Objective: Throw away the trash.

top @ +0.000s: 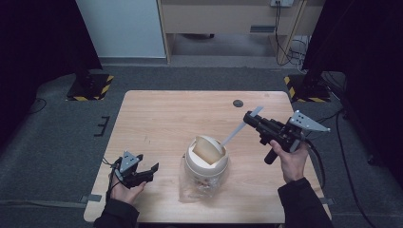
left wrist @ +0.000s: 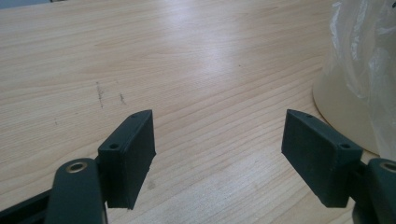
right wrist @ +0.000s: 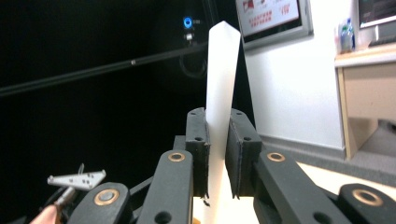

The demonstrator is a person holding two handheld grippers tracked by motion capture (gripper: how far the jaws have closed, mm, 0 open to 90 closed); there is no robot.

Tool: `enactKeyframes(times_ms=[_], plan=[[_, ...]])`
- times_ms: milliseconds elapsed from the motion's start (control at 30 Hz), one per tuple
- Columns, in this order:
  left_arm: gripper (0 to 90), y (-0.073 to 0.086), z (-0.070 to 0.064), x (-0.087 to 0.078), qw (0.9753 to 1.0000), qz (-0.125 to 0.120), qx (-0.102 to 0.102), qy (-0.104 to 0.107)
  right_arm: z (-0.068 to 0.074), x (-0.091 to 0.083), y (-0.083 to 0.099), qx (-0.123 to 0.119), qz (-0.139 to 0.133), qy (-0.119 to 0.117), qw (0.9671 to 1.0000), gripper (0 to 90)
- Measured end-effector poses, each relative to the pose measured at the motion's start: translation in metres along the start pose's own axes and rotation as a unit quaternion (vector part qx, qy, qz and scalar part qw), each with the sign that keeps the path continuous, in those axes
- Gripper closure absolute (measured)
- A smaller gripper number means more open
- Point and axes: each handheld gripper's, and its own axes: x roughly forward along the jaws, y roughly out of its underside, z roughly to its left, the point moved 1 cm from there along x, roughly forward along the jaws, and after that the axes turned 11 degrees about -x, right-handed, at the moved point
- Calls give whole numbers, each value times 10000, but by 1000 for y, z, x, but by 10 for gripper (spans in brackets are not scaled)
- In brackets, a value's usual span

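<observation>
Right gripper (top: 250, 118) first: its jaws are clamped on the handle of a white plastic scoop (top: 236, 131), and in the right gripper view the handle's pointed end (right wrist: 223, 70) stands up past the pads, held flat between them with no gap visible. I hold this gripper raised above the table (top: 161, 114), off toward its right edge. From the jaws the handle slopes down and away to the scoop's bowl, which sits in the open mouth of a cream-coloured tub (top: 206, 164) near the table's middle. A beige mass fills the mouth of the tub; I cannot tell whether it is the contents or part of the scoop bowl.

Left gripper (top: 144, 172): jaws wide apart, holding nothing. It rests low at the near left of the table, well apart from the right gripper. In the left gripper view, bare wood lies between its pads (left wrist: 133, 154), and just beyond its right jaw I see the tub's pale base (left wrist: 343, 109) with a crumpled clear plastic bag (left wrist: 369, 60) draped against it. In the high view the bag (top: 190, 187) lies at the foot of the tub on the side nearer me.

Judgement: the scooping step is in hand, with the scoop in or leaving the tub. The next move calls for keeping the scoop bowl level as it travels, since the grip sits far up the handle and any roll of my wrist would tip the load. The tub is unbraced; the idle left gripper could steady it or open the bag.
</observation>
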Motion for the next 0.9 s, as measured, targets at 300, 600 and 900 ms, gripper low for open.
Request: enactKeyframes(times_ms=[300, 600, 900], plan=[[242, 1, 0, 2, 10000, 15, -2, 25, 5, 19, 23, -22, 444, -46, 9990, 803], [230, 2, 3, 3, 10000, 84, -9, 7, -2, 17, 24, 64, 434, 17, 9990, 587], [206, 6, 9, 9, 9995, 321, -17, -66, -38, -27, 27, -79, 451, 1099, 9929, 281]])
